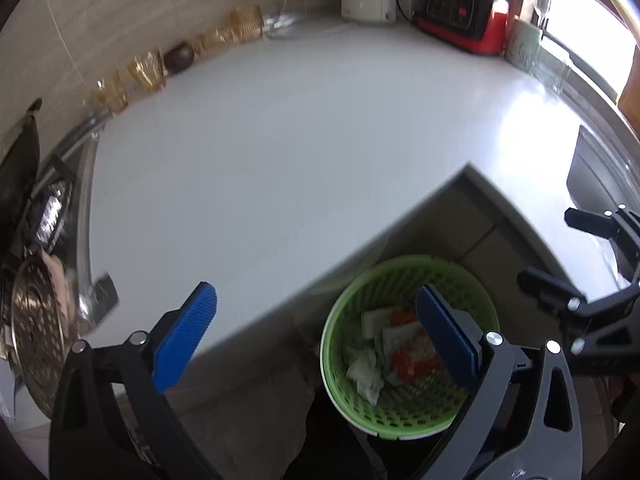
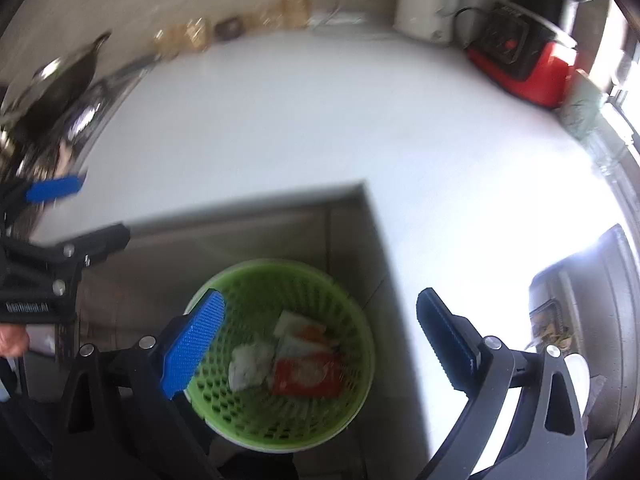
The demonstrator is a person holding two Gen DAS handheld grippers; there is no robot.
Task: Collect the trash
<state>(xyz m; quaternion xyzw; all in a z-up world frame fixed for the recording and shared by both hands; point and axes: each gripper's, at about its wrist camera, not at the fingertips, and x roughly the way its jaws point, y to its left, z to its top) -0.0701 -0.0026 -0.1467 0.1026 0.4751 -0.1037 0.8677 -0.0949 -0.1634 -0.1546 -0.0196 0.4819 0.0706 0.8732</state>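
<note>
Right tongs [image 2: 320, 340] gape wide, nothing between the pads, directly above the green basket [image 2: 256, 420] on the floor in the tabletop's notch. Trash [image 2: 296, 360] (wrappers, crumpled paper) already lies inside the basket, straight below and ahead. Left tongs [image 1: 316, 340] also wide open and empty, the basket under their right finger only. Beyond, the white tabletop [image 1: 280, 140] shows no loose trash.

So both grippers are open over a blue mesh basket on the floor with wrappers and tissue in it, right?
Not quite: the basket is green, not blue; only the gripper pads are blue. The right wrist view shows this. The rest holds: the left gripper and right gripper are open above it, with wrappers and tissue inside.
</note>
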